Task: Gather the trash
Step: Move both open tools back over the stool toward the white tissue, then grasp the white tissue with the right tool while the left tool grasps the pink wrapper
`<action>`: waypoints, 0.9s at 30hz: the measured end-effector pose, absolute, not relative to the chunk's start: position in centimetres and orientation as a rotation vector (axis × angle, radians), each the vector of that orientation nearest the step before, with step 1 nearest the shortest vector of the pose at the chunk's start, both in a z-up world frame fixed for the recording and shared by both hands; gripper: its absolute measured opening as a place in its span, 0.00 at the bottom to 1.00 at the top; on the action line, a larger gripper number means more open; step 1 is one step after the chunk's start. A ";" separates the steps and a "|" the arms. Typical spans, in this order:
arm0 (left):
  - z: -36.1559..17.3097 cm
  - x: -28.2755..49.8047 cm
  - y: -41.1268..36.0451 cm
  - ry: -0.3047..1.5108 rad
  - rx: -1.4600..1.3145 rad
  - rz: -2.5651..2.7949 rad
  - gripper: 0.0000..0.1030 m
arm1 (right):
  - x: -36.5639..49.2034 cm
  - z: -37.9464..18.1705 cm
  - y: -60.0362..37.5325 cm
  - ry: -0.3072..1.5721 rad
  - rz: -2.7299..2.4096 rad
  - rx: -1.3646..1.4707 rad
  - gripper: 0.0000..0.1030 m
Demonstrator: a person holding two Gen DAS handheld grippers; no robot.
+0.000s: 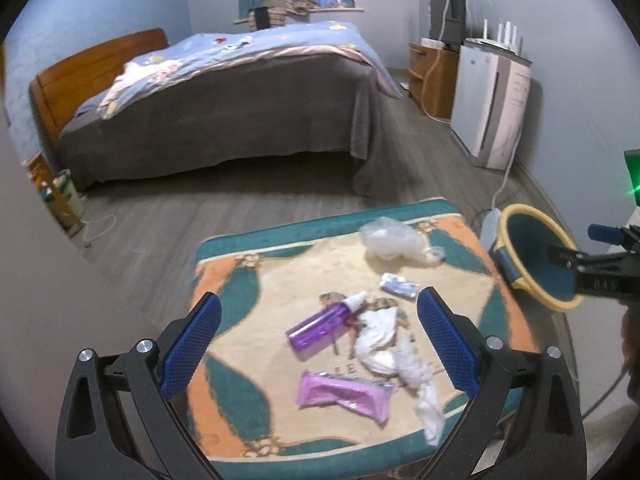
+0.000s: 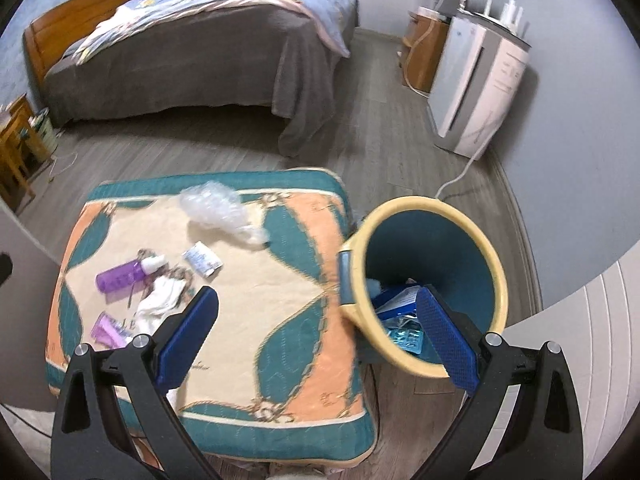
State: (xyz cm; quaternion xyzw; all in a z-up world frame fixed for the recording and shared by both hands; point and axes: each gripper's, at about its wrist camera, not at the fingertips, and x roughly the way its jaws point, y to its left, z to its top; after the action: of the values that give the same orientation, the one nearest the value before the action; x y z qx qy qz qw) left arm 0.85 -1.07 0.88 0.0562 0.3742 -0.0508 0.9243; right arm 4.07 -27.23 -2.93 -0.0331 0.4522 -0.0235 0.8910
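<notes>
A patterned cloth-covered table holds trash: a purple spray bottle, a pink wrapper, crumpled white tissues, a small blue-white packet and a clear plastic bag. A yellow-rimmed teal bin stands at the table's right and holds blue wrappers. My left gripper is open above the bottle and tissues. My right gripper is open and empty between table and bin; it also shows in the left wrist view.
A bed stands across the wooden floor. A white appliance and wooden cabinet line the right wall, with a cable on the floor. A small wooden stand is at far left.
</notes>
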 end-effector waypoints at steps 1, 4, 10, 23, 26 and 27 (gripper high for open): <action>0.4 0.7 -0.4 0.769 0.118 -0.090 0.94 | 3.9 -3.2 -26.5 0.940 -0.042 -0.083 0.94; -0.5 0.8 0.9 0.793 0.093 -0.068 0.94 | 3.4 -4.4 -24.3 0.957 -0.024 -0.109 0.94; -2.8 0.6 2.6 0.832 0.156 -0.038 0.94 | 2.7 -8.7 -20.6 1.067 0.025 -0.032 0.94; -5.8 1.2 5.0 0.914 0.184 0.010 0.94 | 3.2 -15.5 -16.0 1.212 0.017 -0.028 0.94; -6.4 1.7 5.0 0.933 0.166 0.011 0.94 | 3.7 -16.0 -15.5 1.220 0.050 -0.020 0.88; -6.5 1.8 5.0 0.935 0.159 0.010 0.94 | 3.9 -16.2 -15.2 1.227 0.063 -0.025 0.82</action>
State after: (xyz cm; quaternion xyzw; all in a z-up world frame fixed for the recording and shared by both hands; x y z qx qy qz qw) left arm 1.81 5.04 -6.49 0.0767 0.4502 0.0046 0.8896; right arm 3.86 -15.24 -16.24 -0.0118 0.5758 0.0298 0.8170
